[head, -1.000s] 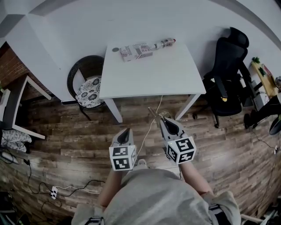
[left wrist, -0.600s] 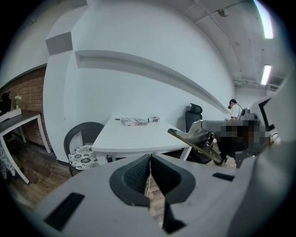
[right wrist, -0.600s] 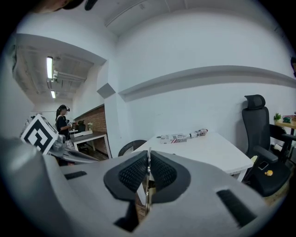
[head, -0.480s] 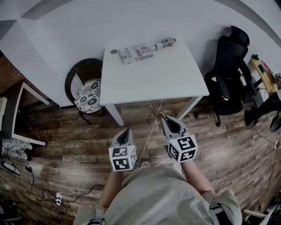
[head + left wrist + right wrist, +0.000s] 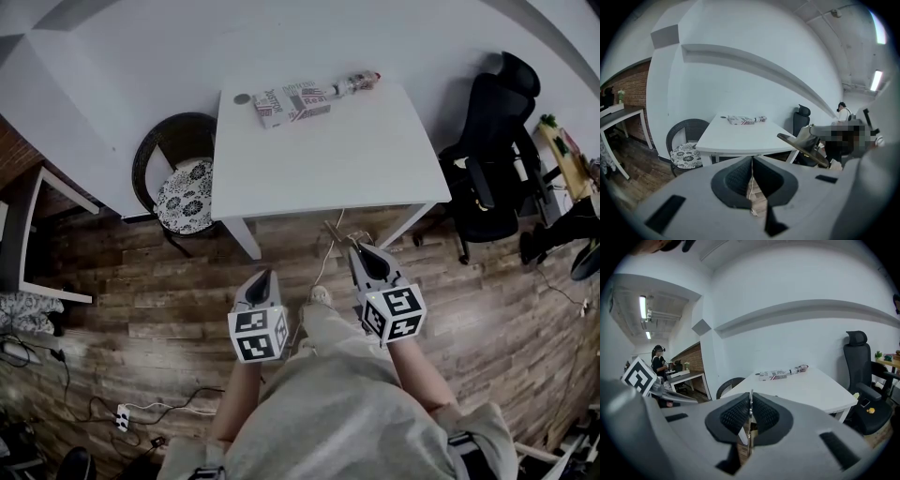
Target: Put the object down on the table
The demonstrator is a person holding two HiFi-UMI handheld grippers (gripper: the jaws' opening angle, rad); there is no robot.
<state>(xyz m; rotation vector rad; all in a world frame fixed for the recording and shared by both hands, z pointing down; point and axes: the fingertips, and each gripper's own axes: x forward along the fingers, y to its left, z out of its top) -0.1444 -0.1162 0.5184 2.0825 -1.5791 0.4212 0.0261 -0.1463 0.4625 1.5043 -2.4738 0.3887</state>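
My right gripper [image 5: 357, 248] is shut on a thin flat tan object [image 5: 336, 232] that sticks out forward and left past its jaws, over the wooden floor just short of the white table [image 5: 328, 155]. In the right gripper view the object [image 5: 749, 412] shows edge-on between the pressed pads. In the left gripper view it [image 5: 799, 144] appears as a flat blade at the right. My left gripper [image 5: 263, 276] hangs beside it to the left, jaws shut together with nothing between them [image 5: 752, 161].
A printed box [image 5: 291, 103], a bottle [image 5: 354, 86] and a small round thing [image 5: 242, 98] lie at the table's far edge. A wicker chair [image 5: 183, 183] stands at its left, a black office chair [image 5: 492, 141] at its right. A white cable [image 5: 328, 258] runs along the floor.
The person has stepped toward the table, carrying both grippers nearer its front edge. A shoe now shows between the grippers. Both grips look the same.
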